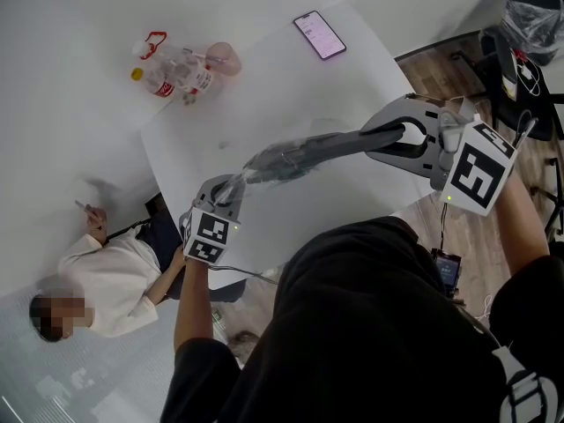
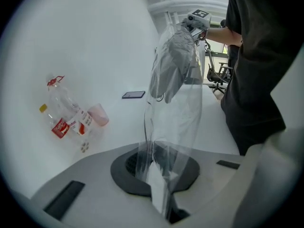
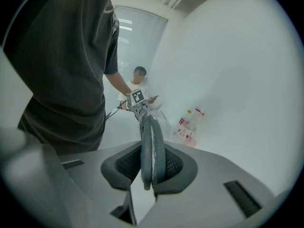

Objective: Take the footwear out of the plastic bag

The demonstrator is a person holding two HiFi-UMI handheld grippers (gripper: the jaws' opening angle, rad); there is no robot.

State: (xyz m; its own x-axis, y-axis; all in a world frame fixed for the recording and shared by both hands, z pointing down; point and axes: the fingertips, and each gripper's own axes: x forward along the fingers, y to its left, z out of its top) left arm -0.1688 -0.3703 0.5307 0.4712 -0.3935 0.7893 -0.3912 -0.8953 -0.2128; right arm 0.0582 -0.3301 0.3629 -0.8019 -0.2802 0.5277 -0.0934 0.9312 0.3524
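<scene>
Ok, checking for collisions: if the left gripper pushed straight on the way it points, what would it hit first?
Probably the grey footwear inside the plastic bag that the left gripper pinches; depth is unclear.

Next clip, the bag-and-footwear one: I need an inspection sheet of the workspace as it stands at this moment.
Surface: white table, with nothing spilled on it.
Job's things: clear plastic bag stretched between the two grippers above the table; grey footwear at least partly inside it.
Clutter: plastic bottles, pink cup and phone, all on the table's far side.
Grippers: left gripper shut on the bag's end; right gripper shut on the footwear.
Cables: thin cable below the left gripper.
Surroundings: person seated on the floor beside the table; wooden floor.
</scene>
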